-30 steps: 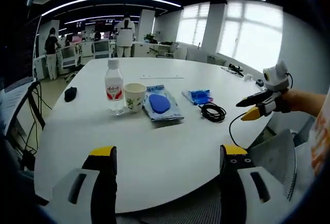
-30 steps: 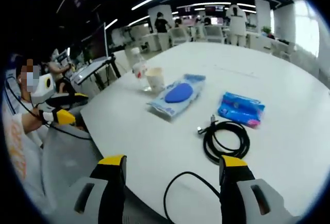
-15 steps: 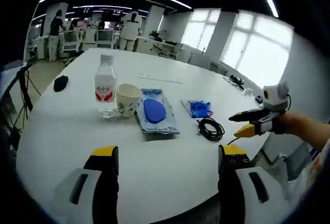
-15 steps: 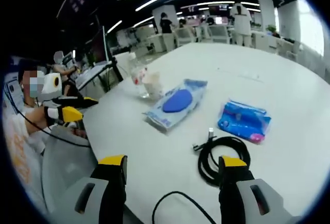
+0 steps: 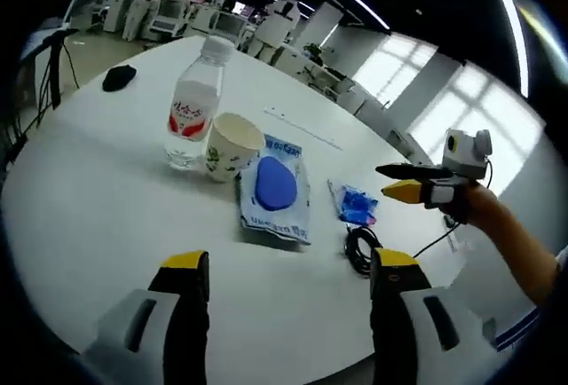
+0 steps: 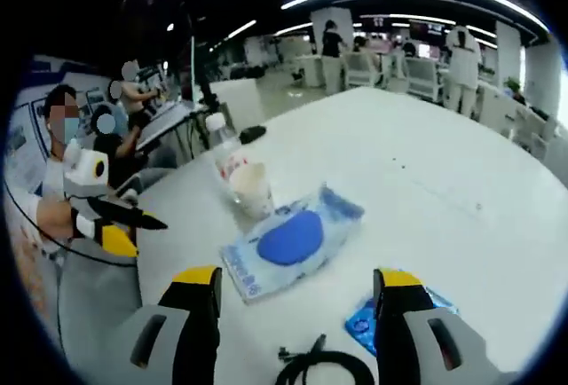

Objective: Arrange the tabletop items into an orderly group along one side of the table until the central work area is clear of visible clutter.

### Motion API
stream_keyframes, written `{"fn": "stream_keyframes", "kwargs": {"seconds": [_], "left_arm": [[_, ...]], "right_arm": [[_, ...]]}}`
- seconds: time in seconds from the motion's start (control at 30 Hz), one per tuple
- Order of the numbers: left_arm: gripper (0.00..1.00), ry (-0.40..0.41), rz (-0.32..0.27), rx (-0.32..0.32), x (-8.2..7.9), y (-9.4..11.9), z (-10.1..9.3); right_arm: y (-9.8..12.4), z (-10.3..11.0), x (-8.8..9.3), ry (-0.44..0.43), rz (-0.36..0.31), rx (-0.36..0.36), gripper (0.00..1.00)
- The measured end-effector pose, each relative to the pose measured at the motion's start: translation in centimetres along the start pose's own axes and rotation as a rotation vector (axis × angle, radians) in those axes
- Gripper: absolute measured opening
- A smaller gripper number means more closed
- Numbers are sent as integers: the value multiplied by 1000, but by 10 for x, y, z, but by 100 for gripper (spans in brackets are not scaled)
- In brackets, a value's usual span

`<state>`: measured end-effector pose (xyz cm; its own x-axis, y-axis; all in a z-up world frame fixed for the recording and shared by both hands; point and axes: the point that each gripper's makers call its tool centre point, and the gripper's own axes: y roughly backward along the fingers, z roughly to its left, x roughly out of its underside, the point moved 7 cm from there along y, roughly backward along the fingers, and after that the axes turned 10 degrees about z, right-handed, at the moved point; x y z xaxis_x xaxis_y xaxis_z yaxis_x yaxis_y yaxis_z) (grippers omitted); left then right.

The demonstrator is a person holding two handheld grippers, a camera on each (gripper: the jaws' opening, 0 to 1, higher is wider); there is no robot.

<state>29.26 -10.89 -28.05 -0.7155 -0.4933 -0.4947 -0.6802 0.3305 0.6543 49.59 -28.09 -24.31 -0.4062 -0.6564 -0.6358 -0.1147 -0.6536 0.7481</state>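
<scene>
The left gripper (image 5: 282, 270) hung over the near part of the white table (image 5: 80, 199), its jaws apart and holding nothing. In the left gripper view the clutter lay in a loose row toward twelve o'clock: a water bottle (image 5: 193, 106) with a red label at about eleven, a paper cup (image 5: 230, 145) just beside it, a wipes pack (image 5: 274, 192) with a blue oval lid next along, then a small blue packet (image 5: 357, 204) at about one o'clock and a coiled black cable (image 5: 361, 250) nearest the right jaw. A dark mouse-like object (image 5: 118, 76) sat well apart at ten o'clock. The right gripper (image 6: 293, 289) was also parted and empty; the wipes pack lay between its jaws, with the cable at six o'clock. By my judgement the tidying had not begun: nothing was grasped and the items sat across the middle. The next move would call for choosing one item, probably the cable or the wipes pack, lowering open jaws around it, then carrying it to one edge.
</scene>
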Motion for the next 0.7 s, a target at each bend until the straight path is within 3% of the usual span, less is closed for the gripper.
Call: {"fn": "stream_keyframes", "kwargs": {"seconds": [0.2, 0.4, 0.43, 0.5, 0.53, 0.6, 0.7], "left_arm": [[68, 83, 19, 2, -2, -25, 2], [62, 211, 41, 5, 0, -48, 2], [61, 247, 34, 15, -2, -53, 1], [58, 283, 33, 24, -4, -61, 0], [57, 284, 32, 23, -5, -64, 0], [55, 289, 28, 27, -7, -71, -2], [53, 317, 29, 64, -9, -77, -6]], "right_arm": [[-30, -22, -29, 71, 25, -5, 65], [-67, -50, -43, 124, 31, -45, 60], [-77, -57, -46, 155, 53, -51, 60], [-84, -54, -47, 201, 90, -49, 59], [-99, -69, -51, 204, 95, -51, 59], [-107, -69, -53, 195, 117, -66, 59], [-117, -67, -60, 205, 45, -125, 61]]}}
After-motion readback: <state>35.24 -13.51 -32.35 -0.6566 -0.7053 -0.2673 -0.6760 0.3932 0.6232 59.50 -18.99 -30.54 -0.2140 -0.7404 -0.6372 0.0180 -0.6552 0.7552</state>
